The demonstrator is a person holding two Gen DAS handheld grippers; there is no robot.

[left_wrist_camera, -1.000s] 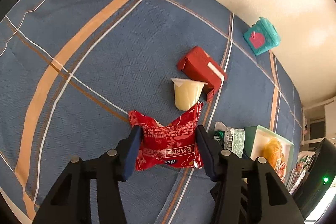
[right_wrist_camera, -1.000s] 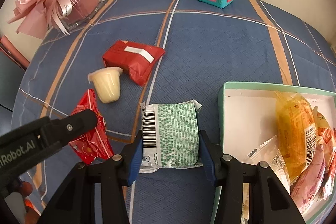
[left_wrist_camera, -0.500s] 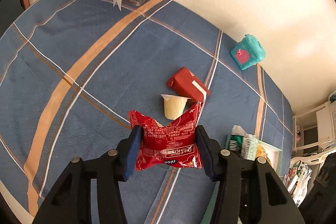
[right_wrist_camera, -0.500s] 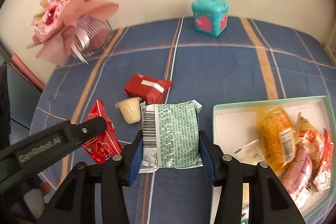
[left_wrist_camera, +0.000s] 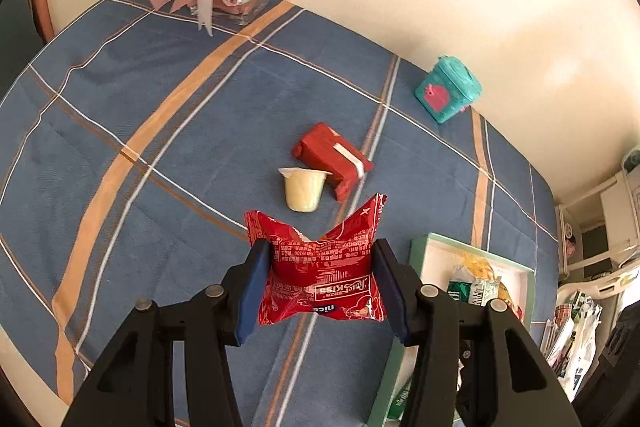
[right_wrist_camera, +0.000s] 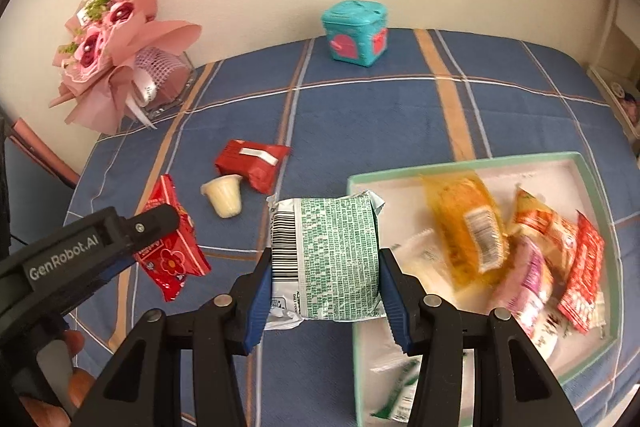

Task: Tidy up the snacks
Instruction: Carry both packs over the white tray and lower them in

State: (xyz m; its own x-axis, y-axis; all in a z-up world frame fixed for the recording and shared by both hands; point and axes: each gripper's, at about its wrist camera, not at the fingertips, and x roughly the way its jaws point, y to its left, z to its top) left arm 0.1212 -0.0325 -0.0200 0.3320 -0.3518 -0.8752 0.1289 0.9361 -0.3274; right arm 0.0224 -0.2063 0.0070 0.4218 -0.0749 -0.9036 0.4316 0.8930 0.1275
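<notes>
My left gripper [left_wrist_camera: 320,279] is shut on a red snack packet [left_wrist_camera: 320,267] and holds it above the blue plaid tablecloth; packet and gripper also show in the right wrist view [right_wrist_camera: 170,247]. My right gripper [right_wrist_camera: 324,283] is shut on a green-and-white snack packet [right_wrist_camera: 326,255], held at the left edge of the mint-green tray [right_wrist_camera: 460,163]. The tray holds several snack packets, among them an orange one [right_wrist_camera: 468,223]. A red wrapped box [left_wrist_camera: 334,157] and a pale jelly cup [left_wrist_camera: 304,189] lie on the cloth ahead.
A teal toy box [right_wrist_camera: 354,33] stands at the back by the wall. A pink bouquet in a glass holder [right_wrist_camera: 120,67] stands at the back left. The tray also shows in the left wrist view [left_wrist_camera: 436,251], to the right. Shelves stand past the table's right edge.
Both grippers have risen from the cloth with their packets. The right gripper has moved right, so its green packet now overlaps the tray's left edge.
</notes>
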